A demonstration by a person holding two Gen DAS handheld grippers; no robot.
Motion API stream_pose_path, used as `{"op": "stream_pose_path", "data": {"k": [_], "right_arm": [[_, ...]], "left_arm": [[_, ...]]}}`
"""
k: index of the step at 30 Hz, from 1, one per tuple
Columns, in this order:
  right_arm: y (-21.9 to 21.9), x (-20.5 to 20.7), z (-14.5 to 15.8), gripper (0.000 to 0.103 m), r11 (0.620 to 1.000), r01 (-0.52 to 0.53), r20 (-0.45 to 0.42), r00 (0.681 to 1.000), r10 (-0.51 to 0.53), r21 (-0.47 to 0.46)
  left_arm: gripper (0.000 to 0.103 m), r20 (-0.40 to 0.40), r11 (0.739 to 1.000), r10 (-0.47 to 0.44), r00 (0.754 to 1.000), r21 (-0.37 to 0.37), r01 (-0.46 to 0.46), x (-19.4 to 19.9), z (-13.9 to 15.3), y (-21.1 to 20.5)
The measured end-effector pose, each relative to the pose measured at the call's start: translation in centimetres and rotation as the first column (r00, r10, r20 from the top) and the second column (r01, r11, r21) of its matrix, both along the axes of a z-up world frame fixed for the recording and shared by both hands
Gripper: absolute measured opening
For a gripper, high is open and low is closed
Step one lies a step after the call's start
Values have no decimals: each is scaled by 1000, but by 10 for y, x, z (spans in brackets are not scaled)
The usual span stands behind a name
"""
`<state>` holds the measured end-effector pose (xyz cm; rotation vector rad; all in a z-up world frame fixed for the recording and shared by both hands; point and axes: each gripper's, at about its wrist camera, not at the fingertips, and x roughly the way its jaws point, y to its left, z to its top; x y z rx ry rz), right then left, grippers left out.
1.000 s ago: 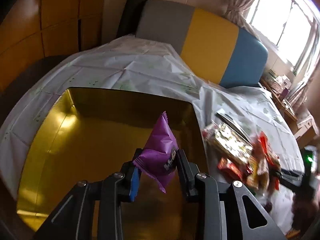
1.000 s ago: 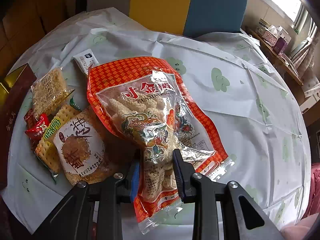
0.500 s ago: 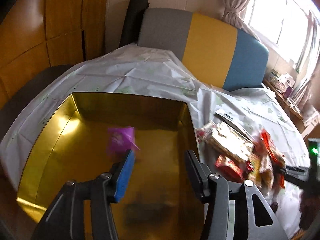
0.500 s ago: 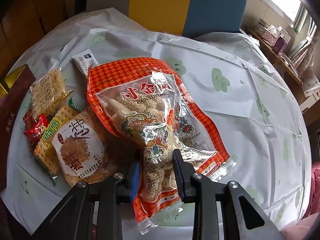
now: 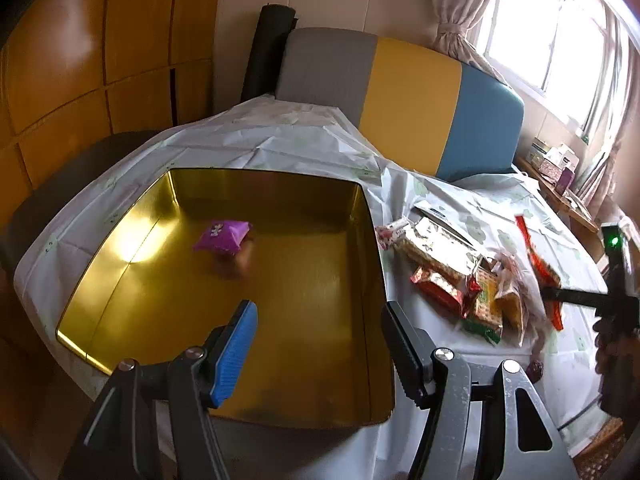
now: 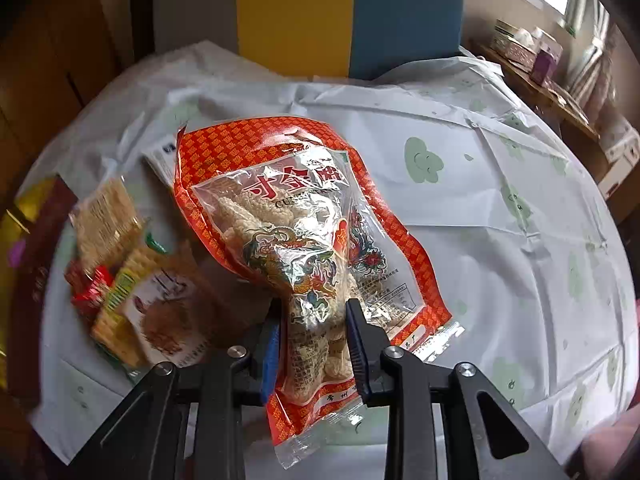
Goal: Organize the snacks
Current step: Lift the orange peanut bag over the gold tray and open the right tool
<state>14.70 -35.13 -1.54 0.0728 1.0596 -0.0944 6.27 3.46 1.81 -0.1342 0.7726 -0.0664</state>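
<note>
A small purple snack packet (image 5: 223,236) lies on the floor of the gold tin box (image 5: 372,264), towards its far left. My left gripper (image 5: 320,324) hangs over the box's near side, its jaws opening with nothing between them. My right gripper (image 6: 314,320) is shut on a large orange bag of puffed rice sticks (image 6: 296,216), which is lifted and tilted above the white tablecloth (image 6: 500,240). In the left wrist view the same orange bag (image 5: 538,264) hangs at the far right from the right gripper (image 5: 568,296).
A pile of snacks lies right of the box: cracker packs (image 5: 434,252), a red packet (image 5: 438,286), a round-label bag (image 6: 168,312), a white packet (image 6: 160,156). A grey, yellow and blue seat back (image 5: 400,92) stands behind the table. A cluttered shelf (image 6: 532,52) runs under the window.
My left gripper let go of the purple packet, which dropped into the box, and the gripper pulled back with its jaws spreading. The right gripper raised the orange bag off the table.
</note>
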Motion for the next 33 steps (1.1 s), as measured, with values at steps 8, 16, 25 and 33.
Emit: {"op": "stream_pose_path", "data": {"k": [8,16,25,33], "right_arm": [[31,-15,39,30,989,-61,91,995,49,133],[120,-11,61,30,923,-249,124,967,221,293],[212,11,66,30,847,-341,111,939,325,407],[268,42,52,31,846,-334,68,939,338,416]], "left_arm": [[65,10,1000,9,1000,22,-9,-13,-1,2],[65,26,998,48,998,26,-49,-20,2,16],[65,21,995,100,995,6,-101,-22,-2,35],[65,20,990,143,990,-7,-143,-19,-5,49]]}}
